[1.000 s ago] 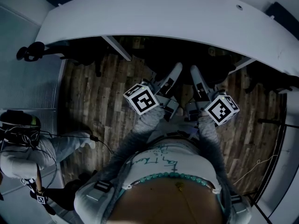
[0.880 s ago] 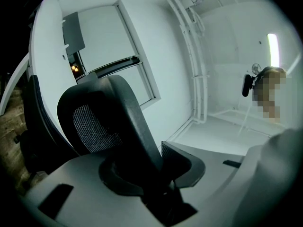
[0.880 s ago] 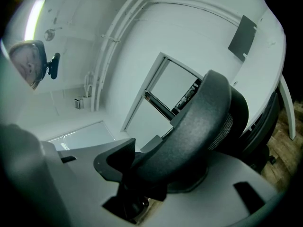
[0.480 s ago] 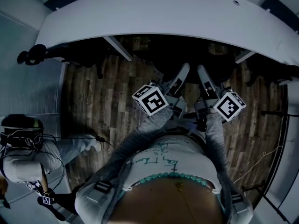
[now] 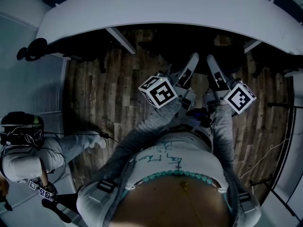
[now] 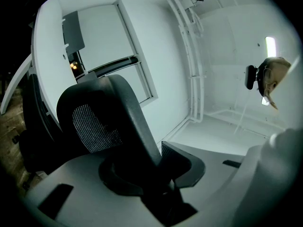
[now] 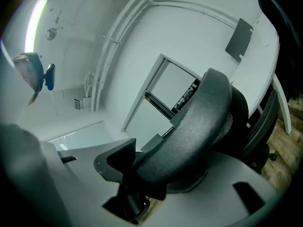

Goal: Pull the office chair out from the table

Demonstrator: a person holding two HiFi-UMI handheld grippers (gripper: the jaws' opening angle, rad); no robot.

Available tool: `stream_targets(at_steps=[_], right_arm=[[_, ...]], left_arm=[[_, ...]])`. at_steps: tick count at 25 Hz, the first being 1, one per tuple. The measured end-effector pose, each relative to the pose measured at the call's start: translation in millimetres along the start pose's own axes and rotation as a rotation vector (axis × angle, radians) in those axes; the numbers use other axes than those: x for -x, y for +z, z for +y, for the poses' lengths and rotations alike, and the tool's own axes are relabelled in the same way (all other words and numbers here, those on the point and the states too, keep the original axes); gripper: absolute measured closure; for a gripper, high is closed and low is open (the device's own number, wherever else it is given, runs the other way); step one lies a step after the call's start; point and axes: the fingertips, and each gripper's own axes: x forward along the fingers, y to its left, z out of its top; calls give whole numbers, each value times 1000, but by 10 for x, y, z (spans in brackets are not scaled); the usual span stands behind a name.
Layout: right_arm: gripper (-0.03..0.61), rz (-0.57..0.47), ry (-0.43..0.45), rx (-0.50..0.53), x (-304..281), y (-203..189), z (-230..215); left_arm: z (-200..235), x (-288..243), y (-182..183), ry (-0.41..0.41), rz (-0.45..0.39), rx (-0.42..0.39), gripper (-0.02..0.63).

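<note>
Two grippers, one chair. The left gripper [image 5: 191, 63] and right gripper [image 5: 211, 63] reach side by side toward the near edge of the table [image 5: 156, 8], both pointing roughly level.

Left gripper view: the top rail of the office chair [image 6: 102, 122] runs between the jaws, with the dark pads closed against it at a middling gap. Right gripper view: the same rail seen from the other side, jaws clamped on it and set slightly wider.

Chair position: its back stands just at the table's near edge. Seat and base are lost in the dark under the top. The wood floor [image 5: 104, 93] shows to either side.

Change against the two earlier head views: both grippers now sit higher and further right in the picture. The table's near edge has climbed too, so part of this is head movement. The gap from fingertips to edge looks much as before.

Judgement: grip is set, pull barely begun, chair not yet clear of the table. Next, draw both hands back evenly so the chair rolls straight.
</note>
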Motion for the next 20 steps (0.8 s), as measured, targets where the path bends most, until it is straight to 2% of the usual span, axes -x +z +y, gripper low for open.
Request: stream_targets(at_steps=[20], right_arm=[[388,-36,6,-4,220,-174,156]], left_arm=[[-112,267,-100,-20,14,4,483]])
